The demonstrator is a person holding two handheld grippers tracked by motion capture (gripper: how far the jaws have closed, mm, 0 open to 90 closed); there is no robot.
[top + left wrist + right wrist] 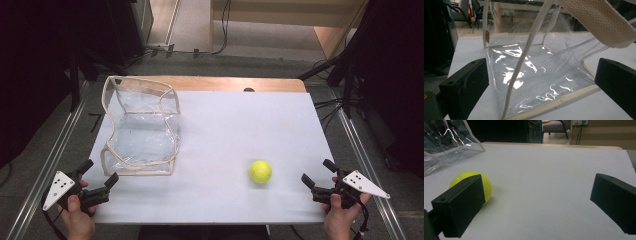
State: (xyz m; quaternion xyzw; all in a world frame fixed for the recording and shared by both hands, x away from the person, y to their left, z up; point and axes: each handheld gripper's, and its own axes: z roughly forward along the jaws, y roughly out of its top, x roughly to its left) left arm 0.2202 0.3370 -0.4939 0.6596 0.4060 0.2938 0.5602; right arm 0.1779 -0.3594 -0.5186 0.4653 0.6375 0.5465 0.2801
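Two grippers sit at the near edge of the table [225,130], one in each of the person's hands, and both stand with jaws wide apart and nothing between the pads. The left gripper [102,172] rests at the near left corner, just short of the clear bag [142,127]; its jaws touch neither the bag nor the trim. The right gripper [316,172] lies at the near right corner, near the tennis ball [260,171] but apart from it.

The ball sits on the white sheet, right of centre and towards the near edge, well apart from the bag. The bag stands open on the left half of the table, its cream trim bent and its clear walls sagging.

In the left gripper view the bag [536,75] rises close ahead between the jaws, and a cream strap [599,22] is cut off by the top edge. Glare on the plastic makes its folds hard to read, and whether the strap hangs free I cannot tell.

In the right gripper view the ball [487,186] is partly hidden behind the left-hand jaw, and a corner of the bag [446,142] is cut off at the upper left. The high view alone gives the gap between ball and gripper; the gripper views show the jaw faces bare.
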